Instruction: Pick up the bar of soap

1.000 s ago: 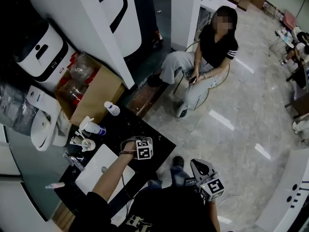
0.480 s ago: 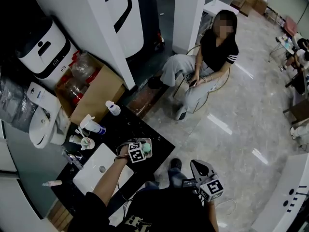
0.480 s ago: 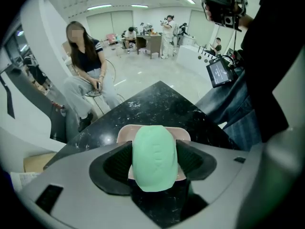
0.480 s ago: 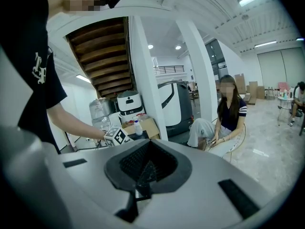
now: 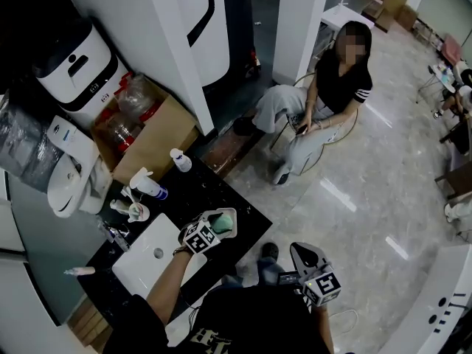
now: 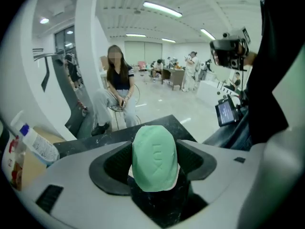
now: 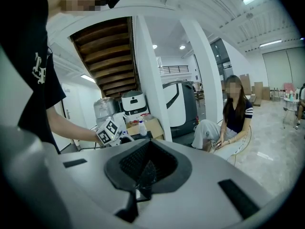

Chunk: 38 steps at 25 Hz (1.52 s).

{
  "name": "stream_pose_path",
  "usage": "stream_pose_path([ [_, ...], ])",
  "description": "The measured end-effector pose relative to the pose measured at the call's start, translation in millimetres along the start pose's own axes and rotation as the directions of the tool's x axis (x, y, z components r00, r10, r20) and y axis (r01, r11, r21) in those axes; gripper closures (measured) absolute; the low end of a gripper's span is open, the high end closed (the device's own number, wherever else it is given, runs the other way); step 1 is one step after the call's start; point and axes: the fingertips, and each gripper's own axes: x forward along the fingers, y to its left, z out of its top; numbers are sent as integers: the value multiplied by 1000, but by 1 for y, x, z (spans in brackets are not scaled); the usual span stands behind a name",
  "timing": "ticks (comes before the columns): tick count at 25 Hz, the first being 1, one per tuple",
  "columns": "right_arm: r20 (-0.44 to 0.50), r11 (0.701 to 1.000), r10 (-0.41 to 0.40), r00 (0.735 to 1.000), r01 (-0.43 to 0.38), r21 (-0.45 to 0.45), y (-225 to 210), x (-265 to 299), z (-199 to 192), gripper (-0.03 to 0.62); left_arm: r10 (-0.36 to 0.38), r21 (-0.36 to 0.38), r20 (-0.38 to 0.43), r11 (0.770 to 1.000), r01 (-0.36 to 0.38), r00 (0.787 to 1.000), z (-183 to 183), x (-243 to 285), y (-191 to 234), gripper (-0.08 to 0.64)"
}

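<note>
My left fingers [image 6: 112, 171], clamped on the green soap [image 6: 154, 159], just lifted it off the bench [image 5: 203, 194], so the pick-up looks done; my right fingers [image 7: 135, 164] are together.

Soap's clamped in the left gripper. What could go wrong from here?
The green oval bar of soap is rounded and stands proud of the jaws of the left gripper, so it may squirt out. It is near the black counter's outer edge, so a drop might reach the floor.
</note>
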Motion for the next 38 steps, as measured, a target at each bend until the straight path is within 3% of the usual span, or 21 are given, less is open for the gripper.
stream_pose_path([
  [4, 9, 1000, 29, 1000, -28, -9, 8, 4, 2, 584, 53, -137, 193, 990, -27, 980, 30, -36, -3, 270],
  [7, 29, 999, 51, 998, -50, -14, 15, 9, 8, 584, 94, -221, 347, 975, -16, 933, 53, -71, -7, 270],
  [9, 32, 998, 63, 997, -62, -23, 20, 14, 11, 584, 122, -253, 451, 967, -5, 884, 68, -96, -10, 270],
  [14, 39, 995, 95, 995, -94, -41, 30, 25, 19, 584, 169, -288, 656, 957, 37, 736, 102, -156, -28, 270],
  [20, 61, 990, 138, 989, -135, -50, 42, 40, 30, 584, 206, -297, 777, 953, 57, 595, 130, -217, -48, 270],
  [22, 69, 987, 154, 986, -150, -54, 45, 43, 34, 584, 210, -291, 804, 955, 61, 557, 139, -231, -52, 270],
  [25, 76, 985, 167, 983, -162, -58, 47, 45, 33, 584, 207, -279, 822, 958, 59, 530, 145, -240, -56, 270],
  [33, 65, 989, 141, 988, -137, -52, 46, 46, 33, 584, 203, -280, 825, 957, 69, 527, 141, -240, -60, 270],
  [38, 56, 992, 116, 992, -114, -50, 38, 43, 33, 584, 192, -274, 842, 957, 93, 504, 147, -236, -62, 270],
])
